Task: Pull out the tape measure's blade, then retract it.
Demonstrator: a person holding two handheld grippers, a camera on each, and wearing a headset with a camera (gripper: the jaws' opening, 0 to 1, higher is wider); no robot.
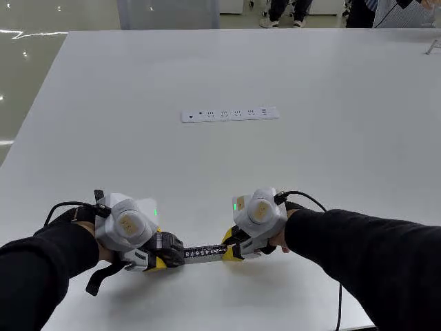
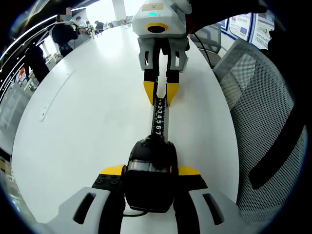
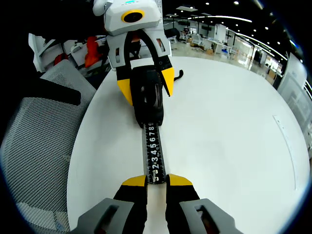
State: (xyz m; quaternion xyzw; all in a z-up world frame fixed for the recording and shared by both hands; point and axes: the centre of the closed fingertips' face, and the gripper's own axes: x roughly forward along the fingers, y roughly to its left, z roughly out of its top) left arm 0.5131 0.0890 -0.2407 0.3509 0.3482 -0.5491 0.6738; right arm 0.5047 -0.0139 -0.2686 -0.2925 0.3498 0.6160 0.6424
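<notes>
A black tape measure case [image 1: 168, 249] rests low on the white table [image 1: 275, 83], and my left gripper [image 1: 156, 259] is shut on it. In the left gripper view the case [image 2: 151, 170] sits between the yellow-tipped jaws. A short length of black blade with white numbers [image 1: 204, 253] runs from the case to my right gripper [image 1: 230, 252], which is shut on the blade's end. In the right gripper view the blade [image 3: 153, 156] reaches from the case [image 3: 147, 97] to my right gripper [image 3: 156, 181]. About eight centimetres of blade show.
A white power strip [image 1: 229, 114] lies flat in the middle of the table, well beyond both grippers. The table's near edge is close under my arms. A mesh chair [image 2: 263, 112] stands beside the table. People stand far off at the back.
</notes>
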